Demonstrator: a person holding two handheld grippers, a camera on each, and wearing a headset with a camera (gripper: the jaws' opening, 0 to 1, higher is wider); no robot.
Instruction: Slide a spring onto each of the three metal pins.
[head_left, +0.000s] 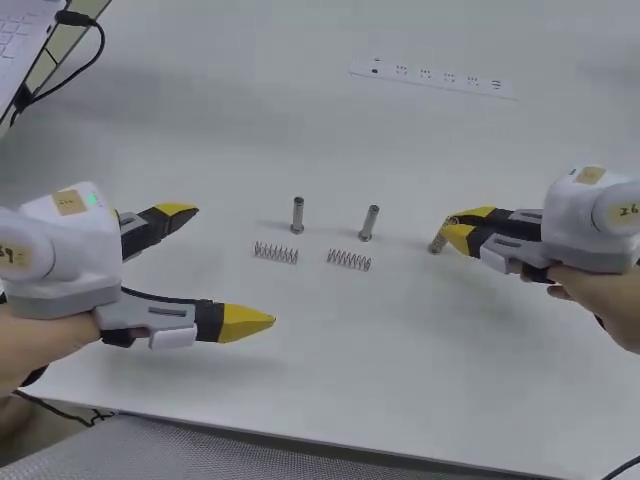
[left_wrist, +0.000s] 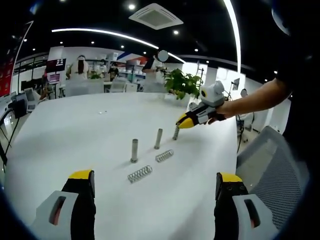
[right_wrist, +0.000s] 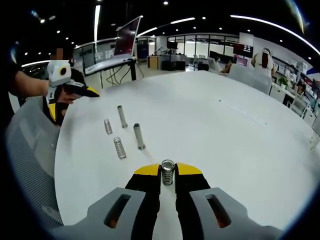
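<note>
On the smooth white table (head_left: 420, 340) stand 2 bare cylindrical steel pins (head_left: 298, 215) (head_left: 369, 222), and 2 coiled wire springs (head_left: 275, 253) (head_left: 349, 260) lie flat just in front of them, 1 by each. The right gripper (head_left: 455, 230) has its yellow-tipped jaws clamped on a 3rd spring (right_wrist: 167, 172), which stands upright around a 3rd pin (head_left: 438, 244) farther right. The left gripper (head_left: 225, 265) hovers well apart from the parts, its jaws spread wide.

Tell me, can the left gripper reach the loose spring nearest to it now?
Probably yes: the left gripper is open, and bare table lies between its jaws and that spring.
</note>
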